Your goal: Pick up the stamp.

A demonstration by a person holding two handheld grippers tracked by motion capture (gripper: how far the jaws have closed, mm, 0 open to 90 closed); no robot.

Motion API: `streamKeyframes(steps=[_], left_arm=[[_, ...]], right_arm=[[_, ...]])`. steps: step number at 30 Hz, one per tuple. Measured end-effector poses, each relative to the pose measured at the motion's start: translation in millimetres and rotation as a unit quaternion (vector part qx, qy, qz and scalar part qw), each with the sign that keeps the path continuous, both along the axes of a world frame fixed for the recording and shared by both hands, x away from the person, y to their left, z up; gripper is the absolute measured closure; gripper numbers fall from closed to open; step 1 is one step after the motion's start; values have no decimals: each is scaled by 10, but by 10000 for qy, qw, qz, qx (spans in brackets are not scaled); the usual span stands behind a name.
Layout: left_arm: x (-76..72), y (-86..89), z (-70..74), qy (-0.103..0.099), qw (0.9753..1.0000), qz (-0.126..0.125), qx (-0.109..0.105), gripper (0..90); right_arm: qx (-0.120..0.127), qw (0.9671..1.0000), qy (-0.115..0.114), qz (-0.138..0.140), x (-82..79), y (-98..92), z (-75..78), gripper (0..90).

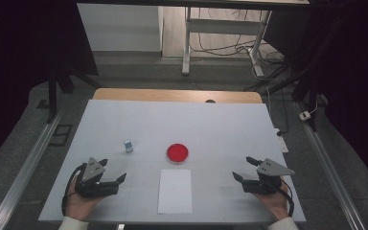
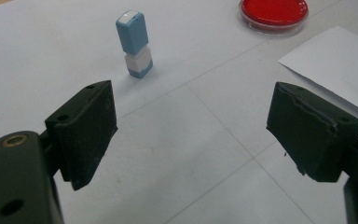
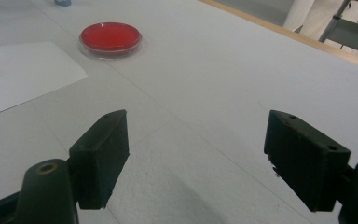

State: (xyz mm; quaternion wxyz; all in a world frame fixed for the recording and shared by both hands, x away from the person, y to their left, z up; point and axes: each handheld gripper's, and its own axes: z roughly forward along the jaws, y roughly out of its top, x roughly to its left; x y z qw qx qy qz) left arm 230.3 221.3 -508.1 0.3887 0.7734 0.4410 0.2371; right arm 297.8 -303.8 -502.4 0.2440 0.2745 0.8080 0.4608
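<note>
On the big white desk [image 1: 230, 124] my two tongs rest near the front edge, one on each side, with room between them for the things I work with. The biggest thing there is the sheet of white paper [image 1: 175, 190]. It lies flat right in the middle, close to me, so I think it marks a spot to work on. Just behind it sits the round red dish [image 1: 178, 153], a little apart from the paper. Smaller still is the little blue and white block [image 1: 128, 145]. It stands upright to the left of the dish, on its own, where nothing can bump it.

My left tongs [image 1: 109, 175] are spread wide and hold nothing. They point toward the little block, which stands ahead of the jaws and well apart from them, so I think I go for it next. It is thin and tall, so it could tip if I nudge it.

My right tongs [image 1: 242, 169] are spread wide too, with nothing in them. They wait on their own side, pointing in toward the red dish.
</note>
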Motion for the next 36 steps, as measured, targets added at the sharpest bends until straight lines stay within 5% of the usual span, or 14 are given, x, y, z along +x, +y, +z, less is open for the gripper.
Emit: streamKeyframes(steps=[36], left_arm=[[574, 67, 107, 216, 9997, 107, 38, 171]], right_arm=[[-97, 9999, 99, -50, 47, 66, -60, 218]])
